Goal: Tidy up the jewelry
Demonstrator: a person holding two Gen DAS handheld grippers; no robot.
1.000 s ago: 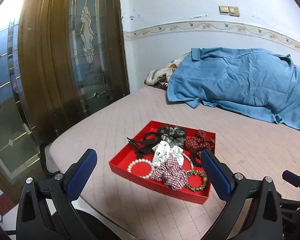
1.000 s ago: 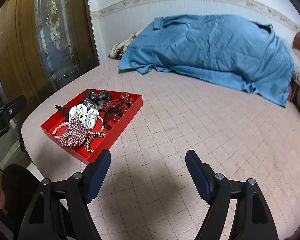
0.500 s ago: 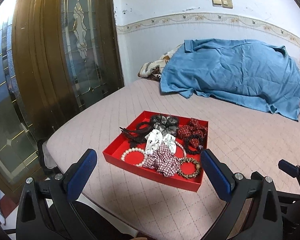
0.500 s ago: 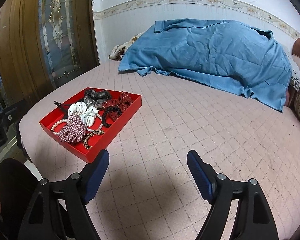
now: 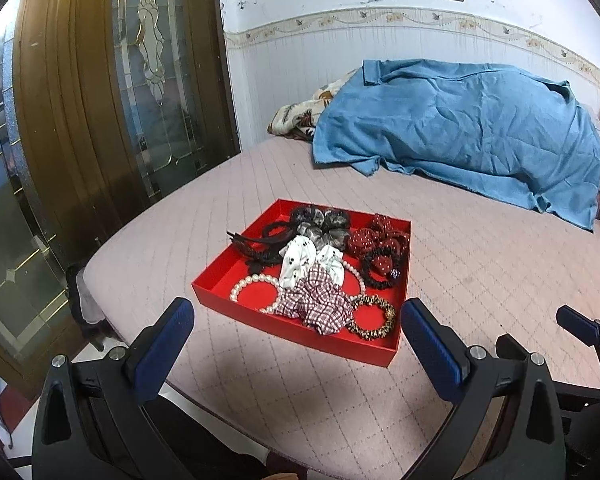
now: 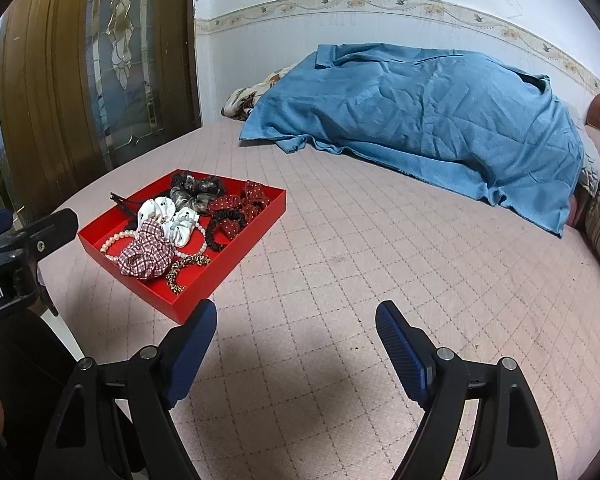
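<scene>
A red tray point(image 5: 236, 302) sits on the pink bed near its front left corner, and shows at the left in the right wrist view point(image 6: 236, 264). It holds a pearl bracelet point(image 5: 246, 283), a checked scrunchie point(image 5: 316, 306), a white scrunchie point(image 5: 300, 262), a leopard bracelet point(image 5: 374, 320), red dotted scrunchies point(image 5: 370, 238), a black ring scrunchie point(image 5: 374, 268), a grey scrunchie point(image 5: 320, 222) and a black clip point(image 5: 256, 246). My left gripper point(image 5: 296, 342) is open and empty just in front of the tray. My right gripper point(image 6: 296, 336) is open and empty over bare bed, right of the tray.
A blue blanket point(image 5: 460, 128) lies heaped at the back of the bed point(image 5: 480, 272), over a patterned cloth point(image 5: 300, 116). A wooden door with glass panes point(image 5: 100, 100) stands at the left. The bed edge drops off at the front left.
Both grippers have risen and drawn back slightly, so the tray sits higher in the left wrist view. Nothing in the tray has moved. Both grippers stay open.
</scene>
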